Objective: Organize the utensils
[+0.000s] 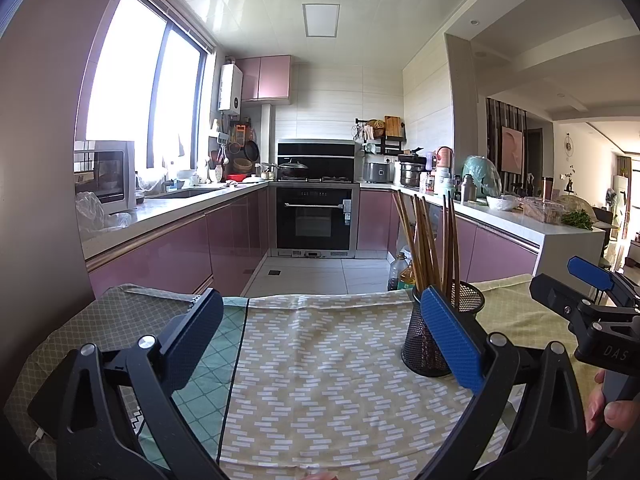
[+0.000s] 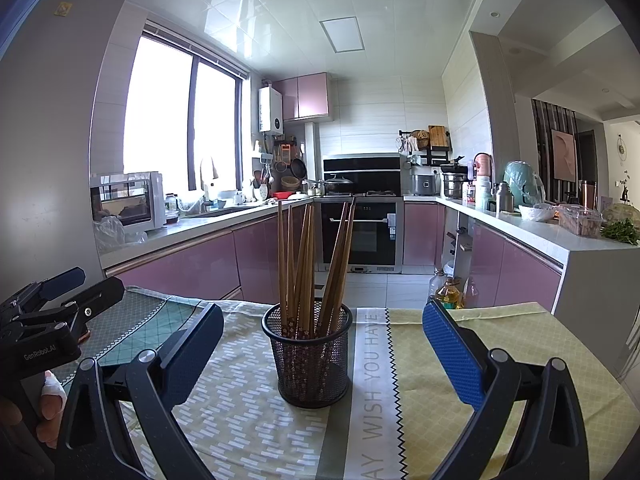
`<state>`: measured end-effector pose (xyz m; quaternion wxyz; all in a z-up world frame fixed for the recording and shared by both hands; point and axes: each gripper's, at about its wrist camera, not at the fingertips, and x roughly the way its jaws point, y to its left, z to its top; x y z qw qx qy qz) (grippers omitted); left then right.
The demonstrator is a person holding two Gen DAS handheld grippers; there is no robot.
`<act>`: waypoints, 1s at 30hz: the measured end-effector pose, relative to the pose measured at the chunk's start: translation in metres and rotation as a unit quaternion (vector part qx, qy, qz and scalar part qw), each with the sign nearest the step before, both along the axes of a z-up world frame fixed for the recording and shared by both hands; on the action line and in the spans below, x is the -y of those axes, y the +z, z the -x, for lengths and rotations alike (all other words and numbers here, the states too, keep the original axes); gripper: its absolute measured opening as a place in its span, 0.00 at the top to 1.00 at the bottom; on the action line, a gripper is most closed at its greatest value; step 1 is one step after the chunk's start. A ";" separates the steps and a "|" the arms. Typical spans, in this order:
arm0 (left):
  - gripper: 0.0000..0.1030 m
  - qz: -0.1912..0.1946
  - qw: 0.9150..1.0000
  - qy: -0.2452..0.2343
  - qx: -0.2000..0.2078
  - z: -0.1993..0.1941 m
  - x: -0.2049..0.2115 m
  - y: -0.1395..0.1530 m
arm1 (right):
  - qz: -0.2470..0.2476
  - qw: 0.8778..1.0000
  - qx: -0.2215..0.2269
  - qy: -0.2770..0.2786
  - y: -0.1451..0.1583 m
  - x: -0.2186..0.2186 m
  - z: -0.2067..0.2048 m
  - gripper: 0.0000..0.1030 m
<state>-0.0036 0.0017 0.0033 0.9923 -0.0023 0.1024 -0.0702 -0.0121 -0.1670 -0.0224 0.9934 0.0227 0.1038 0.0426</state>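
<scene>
Wooden chopsticks (image 2: 310,264) upright in mesh holder (image 2: 308,356); printed lettering right view only.

— What stands in the way on the counter (image 2: 480,332)?
— Only the mesh holder (image 2: 307,354), upright, with chopsticks (image 2: 308,256) fanning out above its rim. It sits between the wide-apart fingers of the right hand-held gripper (image 2: 323,344).
— And on the left?
— Bare cloth lies between the spread fingers of the left hand-held gripper (image 1: 322,334); the holder stands at its right finger.
</scene>
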 end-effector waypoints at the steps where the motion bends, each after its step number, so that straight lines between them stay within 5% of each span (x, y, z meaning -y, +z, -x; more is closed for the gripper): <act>1: 0.05 0.000 1.000 -0.001 0.000 0.000 0.000 0.000 | 0.000 1.000 0.000 0.000 0.000 0.000 0.000 0.06; 30: 0.05 -0.001 1.000 -0.001 -0.002 -0.001 0.001 -0.001 | -0.002 1.000 0.000 -0.004 -0.001 0.001 0.001 0.06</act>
